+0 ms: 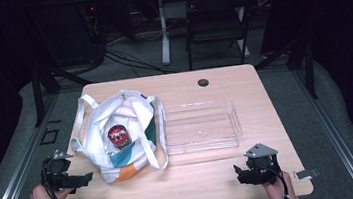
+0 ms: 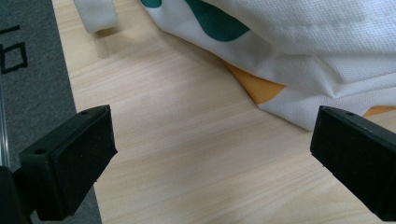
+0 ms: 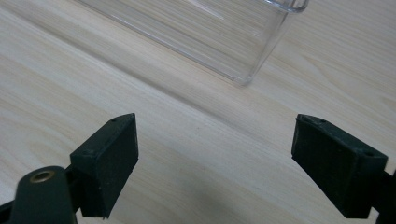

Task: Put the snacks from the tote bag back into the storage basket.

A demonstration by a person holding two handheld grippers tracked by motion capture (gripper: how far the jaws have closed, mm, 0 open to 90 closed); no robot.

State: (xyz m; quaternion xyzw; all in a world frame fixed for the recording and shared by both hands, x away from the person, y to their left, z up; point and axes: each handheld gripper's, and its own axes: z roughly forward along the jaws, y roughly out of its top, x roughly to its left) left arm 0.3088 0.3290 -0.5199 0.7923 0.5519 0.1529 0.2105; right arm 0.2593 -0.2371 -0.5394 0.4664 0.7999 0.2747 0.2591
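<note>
Currently the left gripper point(image 1: 73, 180) sits at about 8 o'clock on the desk point(image 1: 214, 181), near the near-left edge, its fingers point(image 2: 70, 163) spread wide with nothing between them; in the left gripper view bare wood lies between them and the bag's hem is just beyond. Just beside it, toward 9 o'clock, slumps a white cloth tote bag point(image 1: 118, 134) with green and orange patches, its mouth gaping and its straps point(image 1: 159, 131) flopped outward over the desk. Inside it a round red-lidded jar point(image 1: 118, 136) shows, apparently upright. The bag looks soft and limp, so it should crumple and shift under any push; a strap or the rim of the mouth seems the safest place to pinch it. The jar is probably stiff and somewhat heavy, its lid possibly slick, so taking it across the lid's sides seems best. At the centre lies a clear plastic tray point(image 1: 202, 127), empty, rigid, light and likely to slide; its thin wall would suit a pinch. At 5 o'clock the right gripper point(image 1: 246, 173) hovers near the front edge, fingers point(image 3: 107, 163) likewise spread and empty, pointing at the tray's near corner.
</note>
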